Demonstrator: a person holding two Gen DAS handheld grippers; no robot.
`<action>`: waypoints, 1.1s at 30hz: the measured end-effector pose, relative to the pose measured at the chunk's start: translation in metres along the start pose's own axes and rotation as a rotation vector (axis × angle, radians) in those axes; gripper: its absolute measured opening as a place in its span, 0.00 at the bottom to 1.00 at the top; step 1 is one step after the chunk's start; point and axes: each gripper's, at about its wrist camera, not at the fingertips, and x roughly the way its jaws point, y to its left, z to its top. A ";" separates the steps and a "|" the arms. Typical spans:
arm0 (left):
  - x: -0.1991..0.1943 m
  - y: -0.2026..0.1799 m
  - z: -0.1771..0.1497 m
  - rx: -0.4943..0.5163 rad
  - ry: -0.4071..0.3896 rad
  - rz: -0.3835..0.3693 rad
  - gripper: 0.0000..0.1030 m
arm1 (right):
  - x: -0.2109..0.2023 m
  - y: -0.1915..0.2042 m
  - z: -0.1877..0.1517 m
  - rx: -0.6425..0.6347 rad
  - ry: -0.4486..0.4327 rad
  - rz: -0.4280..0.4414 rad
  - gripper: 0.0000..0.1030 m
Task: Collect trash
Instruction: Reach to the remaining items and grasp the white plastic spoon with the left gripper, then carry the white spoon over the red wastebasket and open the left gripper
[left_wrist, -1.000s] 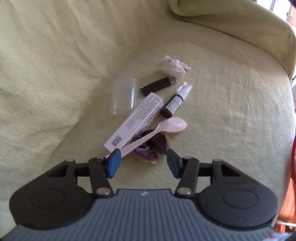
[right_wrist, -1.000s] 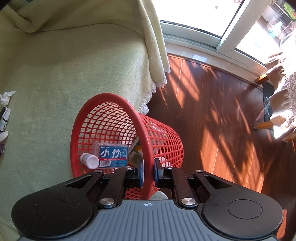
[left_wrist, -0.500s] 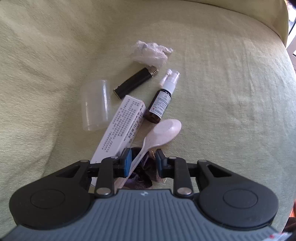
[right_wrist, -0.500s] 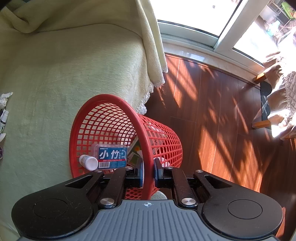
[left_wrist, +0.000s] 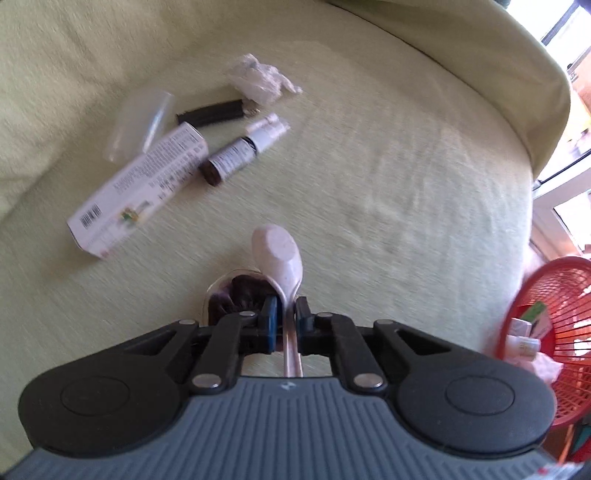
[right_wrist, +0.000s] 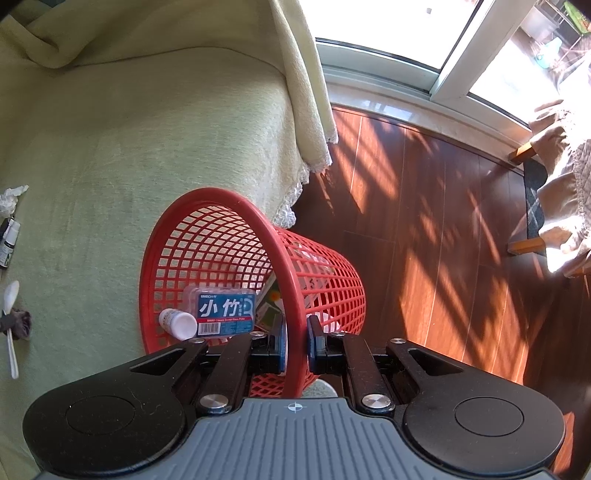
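The left gripper (left_wrist: 285, 320) pinches the white plastic spoon (left_wrist: 280, 254) by its handle, bowl pointing away, while the right gripper (right_wrist: 295, 343) clamps the red mesh basket (right_wrist: 236, 206) rim.

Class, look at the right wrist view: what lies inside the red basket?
Inside the red basket lie a blue-labelled box and a small white bottle. More packaging sits behind the rim, partly hidden.

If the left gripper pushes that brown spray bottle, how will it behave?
The spray bottle lies on its side and looks round, so it would probably roll. It seems small and likely light. The soft cover may slow it.
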 end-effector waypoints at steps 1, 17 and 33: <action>0.001 -0.008 -0.009 -0.011 0.006 -0.021 0.04 | 0.000 0.000 0.000 0.000 0.001 0.001 0.08; 0.018 -0.077 -0.066 0.045 0.037 -0.062 0.16 | 0.001 -0.005 -0.003 0.004 -0.005 0.022 0.08; 0.045 -0.102 -0.056 0.075 0.045 -0.004 0.04 | 0.001 -0.011 -0.005 0.014 -0.013 0.044 0.08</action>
